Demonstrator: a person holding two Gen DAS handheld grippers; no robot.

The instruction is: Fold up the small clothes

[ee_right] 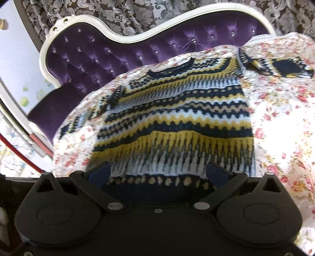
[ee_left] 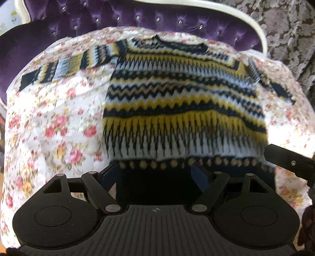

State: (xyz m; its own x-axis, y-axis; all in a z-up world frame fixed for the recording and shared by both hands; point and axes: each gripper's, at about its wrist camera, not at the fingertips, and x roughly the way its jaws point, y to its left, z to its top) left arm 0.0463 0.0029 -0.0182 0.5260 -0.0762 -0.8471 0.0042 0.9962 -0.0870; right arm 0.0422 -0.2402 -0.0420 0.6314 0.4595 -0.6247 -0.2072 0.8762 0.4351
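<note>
Sweater [ee_left: 183, 102], knitted, navy/yellow/white zigzag bands, spread flat and face up on floral bedspread [ee_left: 59, 122]; collar toward purple tufted headboard [ee_left: 137, 17], hem toward both cameras

Left sleeve of garment stretched out sideways across bedspread in left wrist view; other sleeve bent and lying toward far right edge, cuff dark

Left gripper [ee_left: 155, 173]: fingers spread wide, blue pads at either side of dark hem band; hem lies in the gap between them, no pinch seen. Contact of pads with fabric not resolvable, lower hem in shadow

Right gripper [ee_right: 157, 173]: fingers likewise apart, blue pads [ee_right: 215, 174] flanking hem at the dotted navy band; sweater edge between them, not clamped. Body of right gripper also visible as black bar at right edge of left wrist view, just beside hem corner

Both tools at hem end of garment, near each other

Background: cream carved frame around headboard, patterned grey curtain [ee_right: 137, 11] behind, pale wall at left

Motion blur over bedspread and lower knit pattern; fine texture unreadable
</note>
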